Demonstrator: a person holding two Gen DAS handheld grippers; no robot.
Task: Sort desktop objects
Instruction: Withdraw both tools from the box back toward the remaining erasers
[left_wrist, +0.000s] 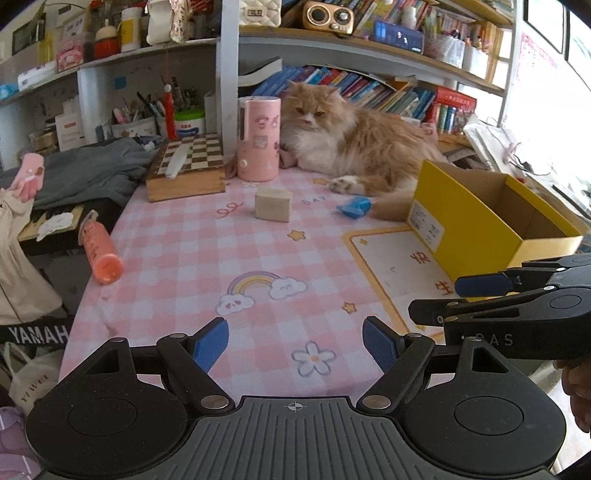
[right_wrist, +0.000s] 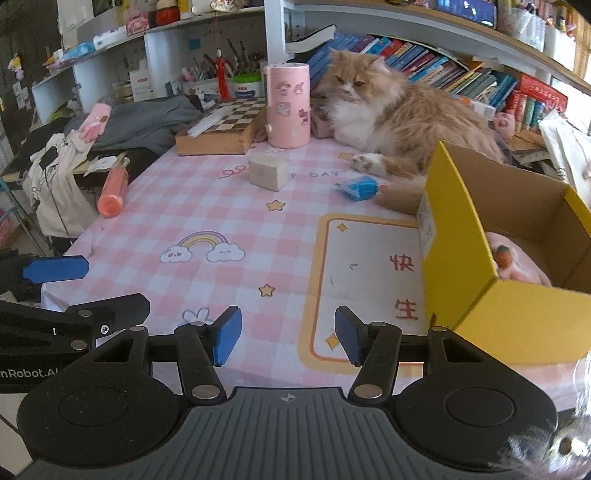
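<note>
A beige block and a small blue object lie on the pink checked tablecloth. An orange tube lies at the table's left edge. A yellow cardboard box stands on the right with a pink plush item inside. My left gripper hovers open over the near tablecloth, empty. My right gripper is open too, empty, beside the box; it also shows at the right of the left wrist view.
A fluffy orange and white cat lies at the back of the table by the box. A pink cylinder and a chessboard box stand behind. Shelves of books rise beyond; clothes pile at the left.
</note>
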